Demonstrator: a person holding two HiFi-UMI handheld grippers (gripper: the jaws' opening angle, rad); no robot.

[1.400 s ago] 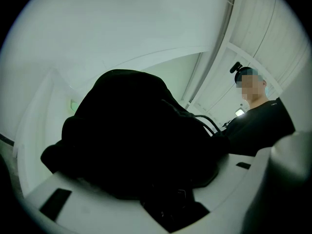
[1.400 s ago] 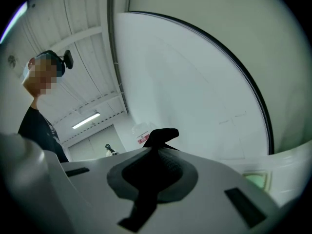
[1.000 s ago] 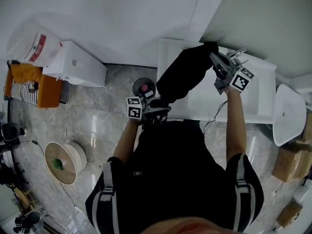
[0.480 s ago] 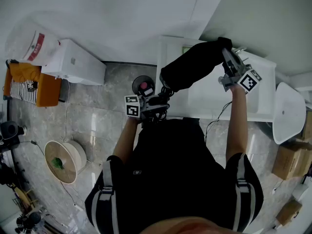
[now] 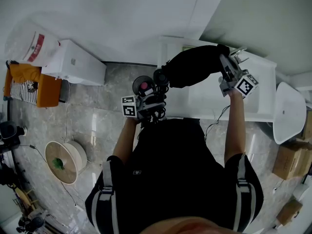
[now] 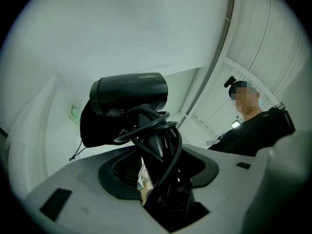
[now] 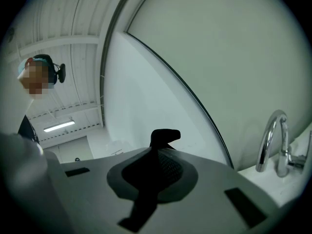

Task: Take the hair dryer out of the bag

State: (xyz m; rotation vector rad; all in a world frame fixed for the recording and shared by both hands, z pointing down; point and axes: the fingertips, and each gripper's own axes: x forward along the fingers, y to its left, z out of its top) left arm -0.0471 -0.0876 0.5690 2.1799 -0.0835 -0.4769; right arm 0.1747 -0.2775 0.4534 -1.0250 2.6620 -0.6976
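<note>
Clamping the cord-wrapped handle of the rigid, probably hefty hair dryer (image 6: 129, 94), left gripper (image 5: 153, 101) jaws stand wide; right gripper (image 5: 224, 65) jaws pinch the limp bag (image 5: 195, 65).

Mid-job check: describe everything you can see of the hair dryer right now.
The hair dryer is matt black plastic: a short round barrel with small pale print on its side, lying roughly level above a tapering handle. Its black cord is looped round the handle. The left gripper clamps handle and cord together, holding the dryer in the air. The black bag sits right behind the barrel; whether they touch cannot be told.
</note>
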